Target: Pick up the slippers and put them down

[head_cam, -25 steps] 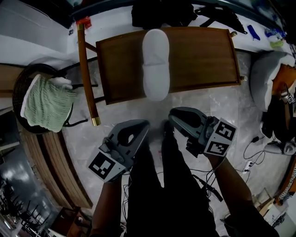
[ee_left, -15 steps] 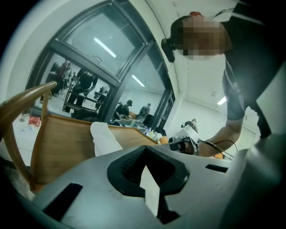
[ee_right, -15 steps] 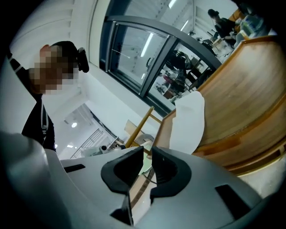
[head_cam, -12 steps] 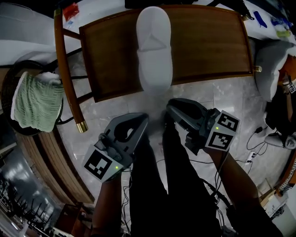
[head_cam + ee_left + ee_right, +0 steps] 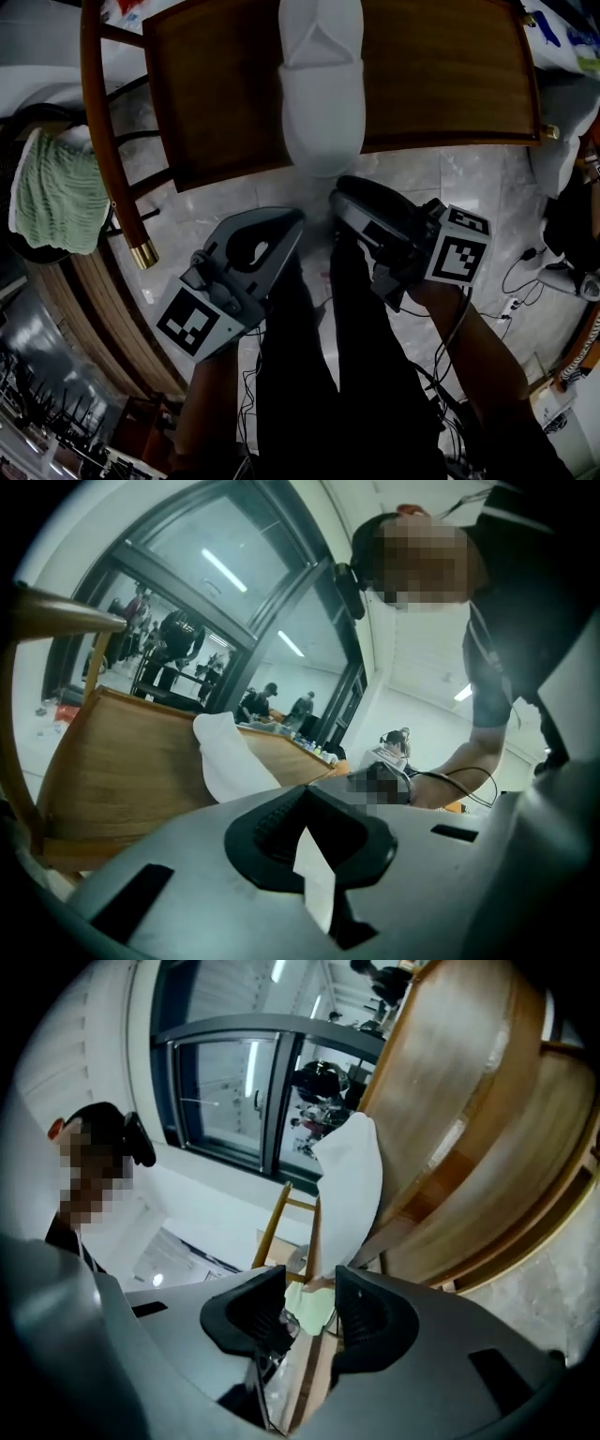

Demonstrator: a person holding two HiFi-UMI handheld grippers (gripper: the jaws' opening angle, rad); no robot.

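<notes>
1. Chair [image 5: 441,84]: wooden, taken as the landmark. Its seat carries the task's thing.
2. White slipper [image 5: 322,94]: lies lengthwise along the middle of the chair seat, with its near end overhanging the front edge. It rests unheld, so the put-down is judged done. Whether it is one slipper or a stacked pair cannot be told.
3. Right gripper [image 5: 342,194]: just off the chair's front edge and apart from the slipper. The jaws have just been opening and stand apart with nothing between them, which fits a release.
4. Left gripper [image 5: 292,223]: in front of the chair, beside the right gripper. The jaws are closed tip to tip and empty, so it seems idle.
5. Green towel [image 5: 56,197]: left of the chair, no part of the task.
6. Views:
   - The head view alone shows the overhang and both grippers clear of the slipper.
   - The gripper views alone show how the jaws stand and the slipper rising above the seat.
</notes>
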